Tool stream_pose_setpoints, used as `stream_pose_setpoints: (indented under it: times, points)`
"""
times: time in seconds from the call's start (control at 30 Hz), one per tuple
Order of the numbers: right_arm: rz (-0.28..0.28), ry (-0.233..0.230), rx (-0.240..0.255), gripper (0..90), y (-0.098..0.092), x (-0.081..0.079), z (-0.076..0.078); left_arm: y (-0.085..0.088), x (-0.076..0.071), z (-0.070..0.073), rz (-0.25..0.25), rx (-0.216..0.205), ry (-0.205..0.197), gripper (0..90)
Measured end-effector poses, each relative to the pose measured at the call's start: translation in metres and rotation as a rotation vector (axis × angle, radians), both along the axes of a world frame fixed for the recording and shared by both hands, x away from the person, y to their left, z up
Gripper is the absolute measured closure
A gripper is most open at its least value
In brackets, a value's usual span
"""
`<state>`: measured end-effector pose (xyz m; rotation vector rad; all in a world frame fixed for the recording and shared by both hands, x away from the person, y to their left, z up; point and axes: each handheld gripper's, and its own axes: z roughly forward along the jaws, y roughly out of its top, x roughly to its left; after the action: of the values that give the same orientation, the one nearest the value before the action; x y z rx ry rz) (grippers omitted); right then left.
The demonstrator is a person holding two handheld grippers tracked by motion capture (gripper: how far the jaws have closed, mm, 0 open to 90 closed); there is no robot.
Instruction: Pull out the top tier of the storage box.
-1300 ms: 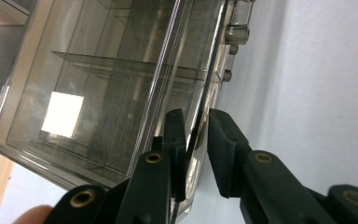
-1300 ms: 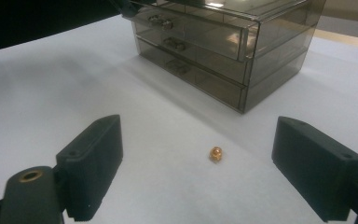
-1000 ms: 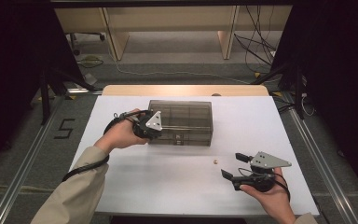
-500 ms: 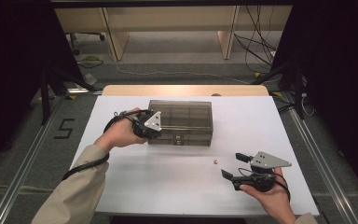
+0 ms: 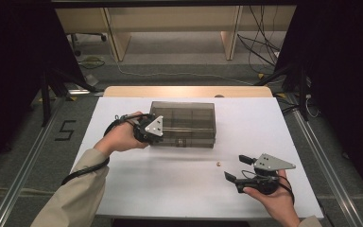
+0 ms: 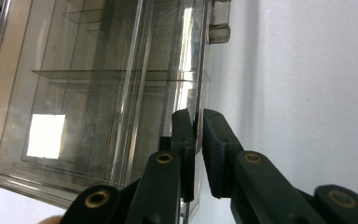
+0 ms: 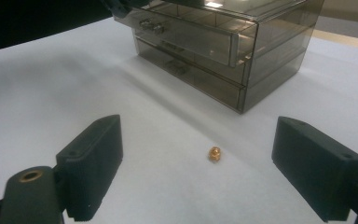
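**Left gripper pinches drawer box edge, right gripper open near gold bead**

High view: smoky clear drawer box (image 5: 184,124) sits at centre of the white table (image 5: 123,189), a bit toward the upper half of the frame. Left gripper (image 5: 153,130) is at the box's left end, hand wrapped around it. Left gripper view: the two black jaws are nearly pressed together, pinching a thin clear edge of the drawer box (image 6: 98,93); the edge runs up between the pads at centre frame. White table fills the right side there.

Right gripper (image 5: 238,168) rests at lower right of the high view, held in the hand, jaws spread wide, nothing between the pads. A small gold bead (image 5: 219,164) lies on the table just left of it, apart from the box. Right gripper view: bead (image 7: 215,154) sits at lower centre, between the two spread jaws but farther out, untouched; drawer box (image 7: 223,42) stands at upper centre with two drawer fronts facing the camera.
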<state>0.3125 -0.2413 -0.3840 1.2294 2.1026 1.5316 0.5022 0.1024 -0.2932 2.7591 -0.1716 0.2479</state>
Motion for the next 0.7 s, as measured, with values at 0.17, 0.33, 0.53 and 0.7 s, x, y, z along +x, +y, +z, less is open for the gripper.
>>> stream_pose_setpoints:
  times: [0.17, 0.33, 0.53, 0.7]
  points:
    - [0.001, 0.000, 0.000, 17.1, 0.0000, 0.0000, 0.0000, 0.0004, -0.0015, 0.0003, -0.012, 0.002, -0.004, 83.8]
    - [-0.001, -0.002, -0.001, 17.1, -0.0002, 0.0000, 0.0001, 0.0000, -0.0029, 0.0004, -0.016, 0.005, -0.008, 83.8]
    - [-0.001, -0.002, -0.003, 17.1, -0.0003, -0.0004, 0.0003, 0.0006, -0.0043, 0.0005, -0.031, 0.006, -0.012, 83.8]
    - [0.000, -0.002, -0.004, 17.1, -0.0004, -0.0003, 0.0003, 0.0007, -0.0056, 0.0010, -0.051, 0.012, -0.012, 84.0]
